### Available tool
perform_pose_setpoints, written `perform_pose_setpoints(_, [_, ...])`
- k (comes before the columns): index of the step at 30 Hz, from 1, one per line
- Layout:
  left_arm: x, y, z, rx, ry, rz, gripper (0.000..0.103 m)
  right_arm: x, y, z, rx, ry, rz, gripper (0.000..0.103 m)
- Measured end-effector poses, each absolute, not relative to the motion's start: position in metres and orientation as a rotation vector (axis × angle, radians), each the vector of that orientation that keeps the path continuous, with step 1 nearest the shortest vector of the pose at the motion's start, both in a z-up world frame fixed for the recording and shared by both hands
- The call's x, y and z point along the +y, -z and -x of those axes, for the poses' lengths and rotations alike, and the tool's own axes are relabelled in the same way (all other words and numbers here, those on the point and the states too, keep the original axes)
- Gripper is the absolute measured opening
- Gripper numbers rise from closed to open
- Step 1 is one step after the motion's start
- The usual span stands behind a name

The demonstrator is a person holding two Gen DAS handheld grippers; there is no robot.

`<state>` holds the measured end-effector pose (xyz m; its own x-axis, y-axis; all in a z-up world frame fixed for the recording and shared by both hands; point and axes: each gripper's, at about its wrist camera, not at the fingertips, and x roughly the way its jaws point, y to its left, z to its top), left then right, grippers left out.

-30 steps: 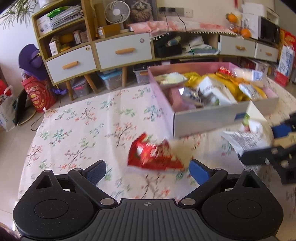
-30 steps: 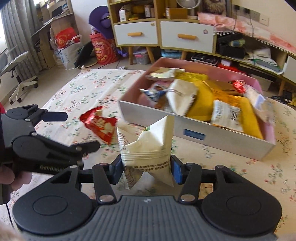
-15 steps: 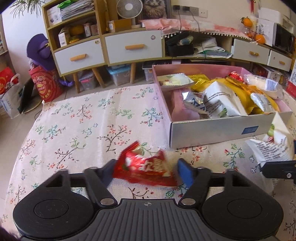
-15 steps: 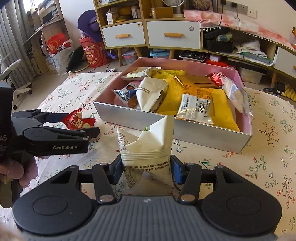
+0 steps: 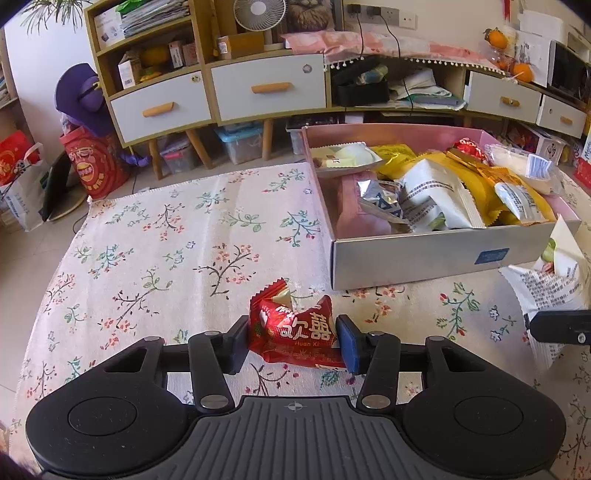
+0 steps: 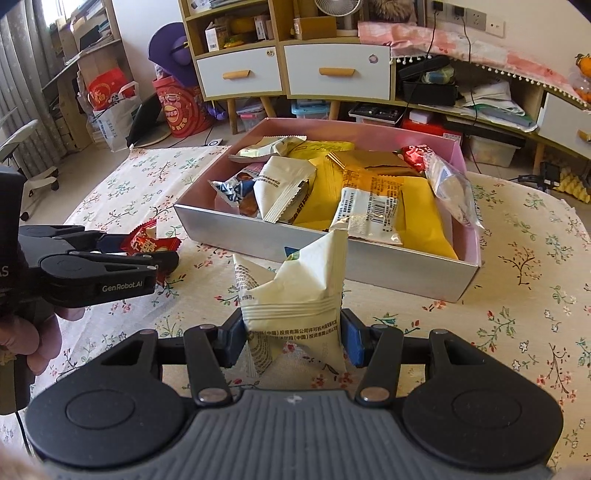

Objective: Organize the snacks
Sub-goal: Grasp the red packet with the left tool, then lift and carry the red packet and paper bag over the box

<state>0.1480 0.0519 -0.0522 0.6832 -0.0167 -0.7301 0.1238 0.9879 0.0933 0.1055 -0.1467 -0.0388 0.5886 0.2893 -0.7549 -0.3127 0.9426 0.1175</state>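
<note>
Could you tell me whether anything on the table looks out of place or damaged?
Nothing looks damaged. Two snacks sit outside the box: the red packet between the left fingers, and the white packet in the right gripper.

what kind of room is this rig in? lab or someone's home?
Most likely a lived-in home, probably a living room. Signs: a wooden cabinet with white drawers and cluttered shelves, a floral tablecloth on the table, and a desk fan on top of the cabinet.
</note>
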Motion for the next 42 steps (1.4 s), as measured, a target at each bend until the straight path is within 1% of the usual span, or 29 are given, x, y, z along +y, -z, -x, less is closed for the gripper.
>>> perform_pose_setpoints(11, [0.058,0.03,-0.137,0.797,0.087,-0.081,0.046,-0.167,0.03,-0.107,0.85,-0.313,-0.007,0.049])
perform_pose_setpoints(17, [0.057,0.008,-0.132,0.737,0.087,-0.028,0.046,-0.177,0.021,-0.109,0.822,-0.289,-0.036,0.049])
perform_pose_setpoints(21, [0.046,-0.001,-0.136,0.709,0.103,-0.04,0.046,-0.182,0.016,-0.113,0.802,-0.27,-0.046,0.049])
perform_pose_setpoints(25, [0.03,-0.007,-0.148,0.688,0.121,-0.079,0.046,-0.183,0.01,-0.124,0.789,-0.253,-0.051,0.049])
perform_pose_setpoints(32, [0.004,-0.017,-0.194,0.662,0.168,-0.077,0.046,-0.184,0.004,-0.161,0.762,-0.241,-0.024,0.049])
perform_pose_setpoints(42, [-0.022,0.006,-0.247,0.681,0.217,-0.104,0.047,-0.191,0.015,-0.219,0.75,-0.222,-0.066,0.05])
